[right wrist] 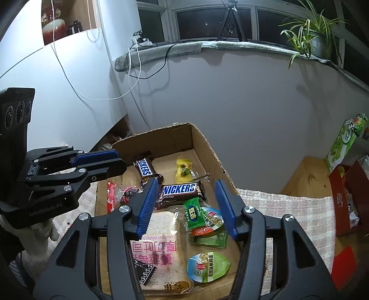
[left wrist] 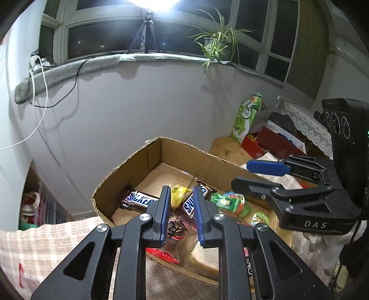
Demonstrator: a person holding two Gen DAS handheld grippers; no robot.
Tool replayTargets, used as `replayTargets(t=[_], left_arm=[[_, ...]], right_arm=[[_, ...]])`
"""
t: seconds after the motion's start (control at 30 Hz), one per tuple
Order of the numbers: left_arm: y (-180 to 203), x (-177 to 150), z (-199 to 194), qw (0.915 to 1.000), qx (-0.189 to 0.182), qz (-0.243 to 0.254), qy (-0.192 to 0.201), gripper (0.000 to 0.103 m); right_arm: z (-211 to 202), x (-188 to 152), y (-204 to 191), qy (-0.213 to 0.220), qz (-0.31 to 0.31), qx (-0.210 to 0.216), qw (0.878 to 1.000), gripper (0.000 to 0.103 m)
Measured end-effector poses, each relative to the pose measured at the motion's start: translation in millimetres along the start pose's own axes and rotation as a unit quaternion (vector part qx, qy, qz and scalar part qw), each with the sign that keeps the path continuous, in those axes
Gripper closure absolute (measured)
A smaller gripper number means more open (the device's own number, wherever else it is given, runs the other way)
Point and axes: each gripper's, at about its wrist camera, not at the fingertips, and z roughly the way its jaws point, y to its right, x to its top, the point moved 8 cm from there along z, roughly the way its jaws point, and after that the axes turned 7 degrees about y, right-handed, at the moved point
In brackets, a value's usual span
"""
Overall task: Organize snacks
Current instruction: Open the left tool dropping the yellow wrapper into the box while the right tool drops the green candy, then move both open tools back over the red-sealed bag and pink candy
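Observation:
An open cardboard box (right wrist: 207, 147) (left wrist: 129, 170) holds the snacks: two Snickers bars (right wrist: 180, 189) (right wrist: 144, 169), a yellow candy packet (right wrist: 183, 169), green packets (right wrist: 193, 213), a wrapped bread slice (right wrist: 161, 249), a round green-lidded cup (right wrist: 208, 267) and a red-wrapped snack (right wrist: 129, 192). My right gripper (right wrist: 188, 205) is open and empty above the box, over the bread and the green packets. My left gripper (left wrist: 181, 214) hovers over the box's near left edge with its jaws a small gap apart and nothing between them; it also shows in the right wrist view (right wrist: 115, 159).
The box sits on a checked cloth (right wrist: 288, 207) over a wooden table (right wrist: 306, 175). A green carton (right wrist: 343, 143) and a red box (right wrist: 346, 191) stand at the right. A grey wall lies behind, with a windowsill holding a plant (right wrist: 316, 34) and a tripod (right wrist: 230, 20).

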Motion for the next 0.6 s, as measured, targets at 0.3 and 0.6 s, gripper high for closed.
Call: replayTargets(t=[0.3,0.6], left_arm=[[0.5,2.5,-9.8,1.0,0.003,0.0,0.006,0.084],[-0.6,4.5,-35.0,0.9997,0.013,0.005,0.02,0.074]], right_arm=[[-10.0,-0.6,-7.9,0.003,-0.005,-0.006,1.0,0.043],[-28.7,-1.3,-31.0,0.007,-0.015,-0.005,1.0,0.033]])
